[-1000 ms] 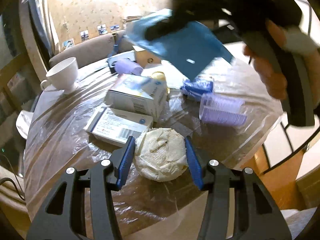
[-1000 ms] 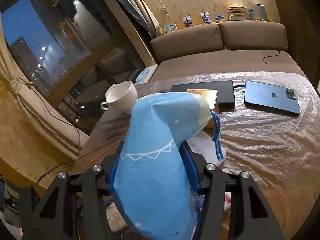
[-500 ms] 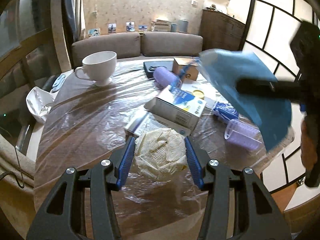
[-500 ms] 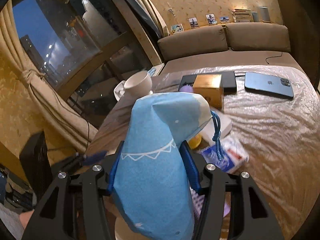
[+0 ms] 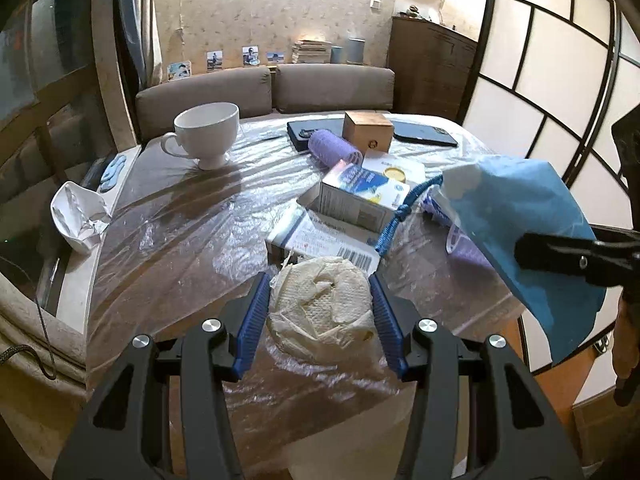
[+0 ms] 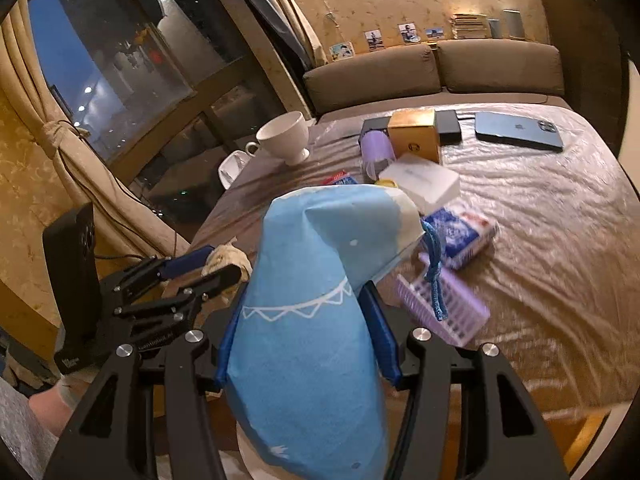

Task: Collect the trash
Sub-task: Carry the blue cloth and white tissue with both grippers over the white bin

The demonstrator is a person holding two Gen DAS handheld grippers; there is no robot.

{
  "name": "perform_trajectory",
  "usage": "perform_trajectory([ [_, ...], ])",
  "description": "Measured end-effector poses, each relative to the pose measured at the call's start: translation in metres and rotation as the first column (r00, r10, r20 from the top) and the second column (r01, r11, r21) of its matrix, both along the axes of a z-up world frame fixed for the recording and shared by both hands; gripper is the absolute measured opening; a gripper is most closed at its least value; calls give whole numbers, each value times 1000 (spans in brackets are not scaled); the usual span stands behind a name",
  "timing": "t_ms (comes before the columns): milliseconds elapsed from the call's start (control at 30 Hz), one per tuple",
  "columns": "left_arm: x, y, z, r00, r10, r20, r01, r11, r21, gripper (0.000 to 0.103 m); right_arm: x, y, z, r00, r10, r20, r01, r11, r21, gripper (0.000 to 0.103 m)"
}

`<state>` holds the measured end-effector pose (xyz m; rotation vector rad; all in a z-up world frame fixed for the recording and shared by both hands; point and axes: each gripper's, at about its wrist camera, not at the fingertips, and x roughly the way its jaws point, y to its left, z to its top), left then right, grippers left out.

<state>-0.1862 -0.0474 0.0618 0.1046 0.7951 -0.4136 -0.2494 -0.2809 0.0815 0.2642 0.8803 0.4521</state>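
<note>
Fingers of your left gripper (image 5: pixel 318 312) clamp the crumpled tissue wad (image 5: pixel 320 314) at the table's (image 5: pixel 168 248) near edge; your right gripper (image 6: pixel 306 336) pinches the blue drawstring bag (image 6: pixel 312 320) alongside. Next, likely: carry the wad to the bag's mouth and drop it in.

Crumpled paper wad (image 5: pixel 320 308); matt cloth bag (image 6: pixel 308 312); glossy plastic table cover (image 5: pixel 180 232).
</note>
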Motion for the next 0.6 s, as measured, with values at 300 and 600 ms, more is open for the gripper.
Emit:
perform_trajectory([
  [300, -20, 7, -7, 999, -46, -20, 46, 999, 6, 52, -31, 17, -7, 1000, -9, -30, 8, 1000, -23, 54],
  [600, -41, 3, -16, 1000, -17, -9, 17, 999, 34, 52, -47, 17, -28, 997, 56, -61, -58, 998, -31, 54],
])
